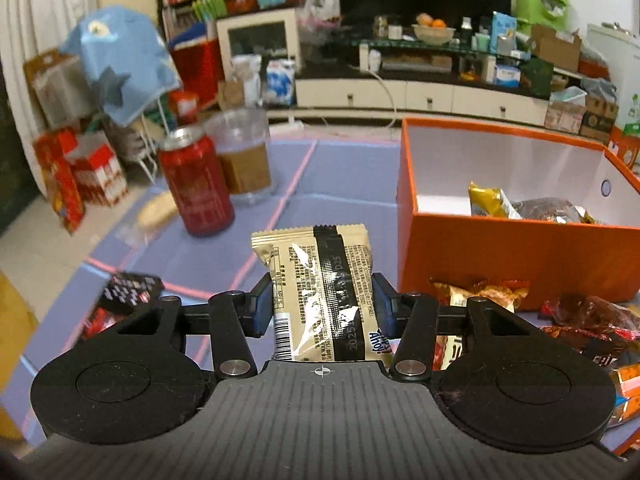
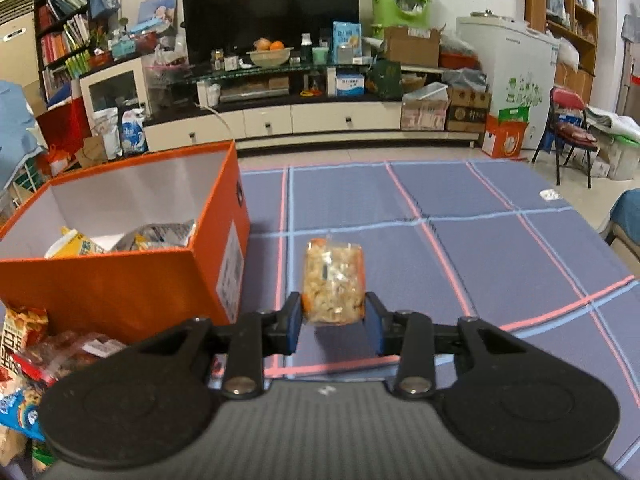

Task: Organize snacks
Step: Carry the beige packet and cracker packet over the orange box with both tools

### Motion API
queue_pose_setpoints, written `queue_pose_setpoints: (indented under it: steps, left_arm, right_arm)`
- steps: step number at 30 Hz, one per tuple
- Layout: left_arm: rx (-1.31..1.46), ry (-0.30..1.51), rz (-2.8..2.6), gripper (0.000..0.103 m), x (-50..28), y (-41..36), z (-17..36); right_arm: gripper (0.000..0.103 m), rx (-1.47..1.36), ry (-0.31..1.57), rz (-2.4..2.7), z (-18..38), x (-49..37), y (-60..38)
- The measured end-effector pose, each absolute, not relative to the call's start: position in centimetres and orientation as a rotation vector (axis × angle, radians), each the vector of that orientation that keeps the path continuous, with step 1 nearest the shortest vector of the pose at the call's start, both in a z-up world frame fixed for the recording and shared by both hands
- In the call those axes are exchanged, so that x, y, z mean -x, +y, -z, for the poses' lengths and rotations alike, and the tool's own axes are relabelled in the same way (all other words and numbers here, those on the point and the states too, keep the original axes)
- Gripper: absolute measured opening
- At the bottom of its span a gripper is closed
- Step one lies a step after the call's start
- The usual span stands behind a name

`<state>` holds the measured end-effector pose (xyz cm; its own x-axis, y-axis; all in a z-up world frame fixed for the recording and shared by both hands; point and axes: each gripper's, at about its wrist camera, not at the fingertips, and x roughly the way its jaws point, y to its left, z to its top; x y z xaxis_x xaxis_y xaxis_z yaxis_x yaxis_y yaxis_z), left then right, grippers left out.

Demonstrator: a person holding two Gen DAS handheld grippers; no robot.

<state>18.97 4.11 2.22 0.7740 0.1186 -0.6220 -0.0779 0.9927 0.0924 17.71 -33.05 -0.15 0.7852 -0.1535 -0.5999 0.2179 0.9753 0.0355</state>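
My left gripper [image 1: 322,303] is shut on a beige snack packet [image 1: 320,280] with a black stripe, held upright above the blue checked mat, left of the orange box [image 1: 500,252]. In the right wrist view, my right gripper [image 2: 333,316] is shut on a clear-wrapped snack bar [image 2: 333,282] of pale puffed pieces, lifted off the mat just right of the orange box [image 2: 128,280]. The box is open on top and holds several snack packets [image 1: 520,204].
Loose snack packets [image 1: 580,328] lie on the mat in front of the box, with more of the loose snack packets [image 2: 36,356] at the lower left of the right wrist view. A red can [image 1: 196,184] and a clear plastic cup [image 1: 244,156] stand at the left. The blue mat [image 2: 500,260] stretches to the right.
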Motion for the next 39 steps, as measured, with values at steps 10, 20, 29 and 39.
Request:
queue_pose_setpoints:
  steps: [10, 20, 29, 39]
  left_arm:
    - [-0.079, 0.652, -0.123, 0.016, -18.6, 4.0, -3.0]
    - [-0.084, 0.642, -0.111, 0.016, -18.4, 3.4, -3.5]
    - [-0.066, 0.620, -0.083, 0.016, -18.2, 2.7, -4.6]
    - [0.006, 0.561, -0.002, 0.016, -18.4, 0.3, -8.1]
  right_arm:
    - [0.040, -0.090, 0.585, 0.215, -1.6, -16.5, -33.2]
    - [0.039, -0.082, 0.492, 0.134, -4.4, -15.1, -32.1]
    - [0.039, -0.138, 0.469, 0.037, -6.0, -14.2, -31.1]
    - [0.039, -0.224, 0.434, -0.063, -8.6, -14.1, -29.7]
